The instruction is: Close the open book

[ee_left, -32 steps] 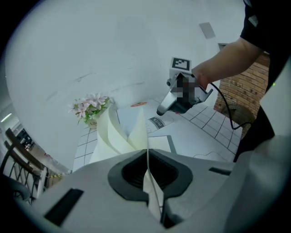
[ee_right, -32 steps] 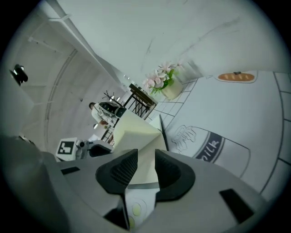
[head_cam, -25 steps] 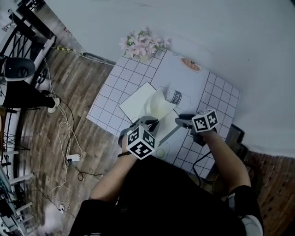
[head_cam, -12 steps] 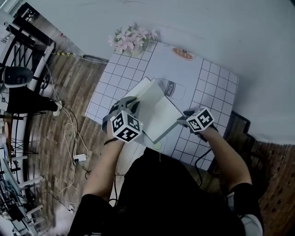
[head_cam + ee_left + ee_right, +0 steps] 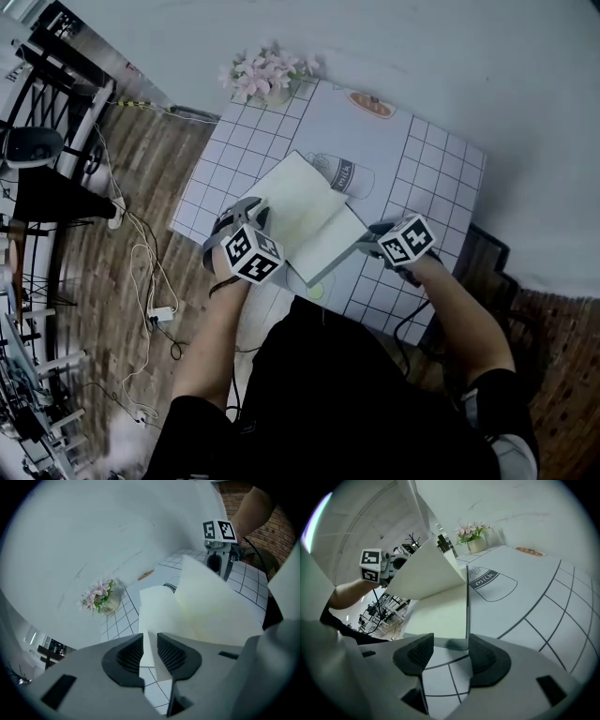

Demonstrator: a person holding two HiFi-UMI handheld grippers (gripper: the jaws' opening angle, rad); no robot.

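Book (image 5: pixel 314 216) on checked desk (image 5: pixel 427 178), upper leaf (image 5: pixel 206 606) tilted up. Left hand-held gripper (image 5: pixel 150 645) jaws opening, leaf edge between them. Right hand-held gripper (image 5: pixel 451 649) spread wide, book corner just ahead.

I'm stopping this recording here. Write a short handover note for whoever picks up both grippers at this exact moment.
The left gripper: jaws opening, with the thin edge of the book's upper leaf between the pads, not pinched.
The right gripper: open at the book's near right edge, gripping nothing.
The book lies on the table between the two grippers.
Done: the upper leaf is folded most of the way over.
Left: it stands raised above the lower half. It probably needs pressing flat before both grippers pull clear.
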